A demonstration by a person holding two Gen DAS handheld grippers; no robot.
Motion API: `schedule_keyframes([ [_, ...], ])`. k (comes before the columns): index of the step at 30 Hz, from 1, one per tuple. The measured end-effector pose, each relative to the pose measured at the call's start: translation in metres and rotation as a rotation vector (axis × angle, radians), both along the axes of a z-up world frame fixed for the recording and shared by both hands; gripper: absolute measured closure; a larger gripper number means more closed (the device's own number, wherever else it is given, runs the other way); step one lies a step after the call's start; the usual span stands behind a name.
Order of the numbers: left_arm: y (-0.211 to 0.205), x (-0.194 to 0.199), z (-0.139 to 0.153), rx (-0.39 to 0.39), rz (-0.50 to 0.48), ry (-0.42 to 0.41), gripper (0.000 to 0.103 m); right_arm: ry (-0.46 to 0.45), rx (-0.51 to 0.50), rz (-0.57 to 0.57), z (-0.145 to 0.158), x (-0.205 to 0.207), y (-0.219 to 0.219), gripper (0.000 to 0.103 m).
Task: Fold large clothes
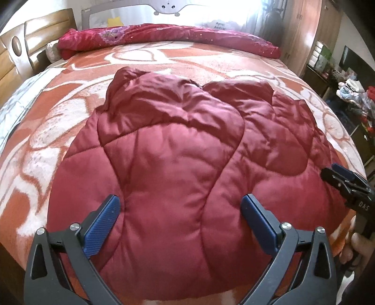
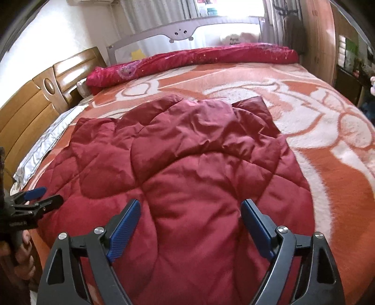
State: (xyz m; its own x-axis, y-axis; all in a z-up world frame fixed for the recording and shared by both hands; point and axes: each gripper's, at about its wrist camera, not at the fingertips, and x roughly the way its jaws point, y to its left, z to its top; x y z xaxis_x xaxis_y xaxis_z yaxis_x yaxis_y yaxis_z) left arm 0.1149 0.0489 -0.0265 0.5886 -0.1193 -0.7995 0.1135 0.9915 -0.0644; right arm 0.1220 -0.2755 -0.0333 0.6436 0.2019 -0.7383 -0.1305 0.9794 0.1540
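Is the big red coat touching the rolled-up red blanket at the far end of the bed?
Apart. The right wrist view shows a wide strip of orange bedspread between the coat and the rolled blanket.

A home bedroom: a bed (image 1: pixel 164 61) under an orange-and-white blanket (image 2: pixel 328 169), a wooden headboard (image 2: pixel 35 103) at nine o'clock, a wardrobe (image 1: pixel 304 28) and bright curtained window (image 2: pixel 234 9) at twelve.

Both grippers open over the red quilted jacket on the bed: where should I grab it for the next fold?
Probably the near hem of the red quilted jacket, coming from the near bed edge. It lies flat there, directly under the open left gripper and right gripper.
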Motion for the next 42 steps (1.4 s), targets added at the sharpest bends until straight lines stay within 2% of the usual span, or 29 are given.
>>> schedule_keyframes([
  [3,0.0,-0.001,-0.01,-0.008,-0.012,0.005,0.0,0.028,0.036,0.001,-0.018,0.002,-0.009,0.015],
  [7,0.0,0.002,-0.015,-0.016,-0.01,0.005,0.0,0.03,0.04,0.0,-0.024,0.006,-0.012,0.014],
  [13,0.003,0.002,-0.017,-0.018,-0.017,0.009,0.0,-0.009,0.049,0.008,0.005,-0.001,-0.007,0.016],
  [17,-0.001,0.002,-0.015,-0.01,-0.013,0.014,0.0,-0.018,0.039,0.027,0.014,0.018,-0.005,0.017],
  [20,-0.001,0.002,-0.008,-0.019,0.002,0.013,0.0,0.061,0.05,0.03,-0.001,0.037,-0.006,0.018],
  [24,0.006,0.018,0.004,-0.039,0.045,0.001,0.0,0.083,0.044,0.031,-0.008,0.046,-0.009,0.018],
  [27,0.013,0.037,-0.005,-0.048,0.071,0.041,0.0,0.09,0.07,0.022,-0.013,0.048,-0.014,0.018],
  [30,0.01,0.046,-0.017,-0.017,0.067,0.055,0.0,0.096,0.103,0.005,-0.023,0.05,-0.019,0.017],
  [35,0.011,0.043,-0.022,-0.012,0.063,0.052,0.0,0.086,0.08,0.0,-0.025,0.047,-0.016,0.017],
  [38,0.012,0.044,-0.019,-0.008,0.057,0.054,0.0,0.081,0.097,0.0,-0.02,0.046,-0.018,0.017],
  [42,0.012,0.041,-0.014,-0.007,0.049,0.058,0.0,0.012,0.081,-0.025,0.008,0.023,-0.017,0.02],
])
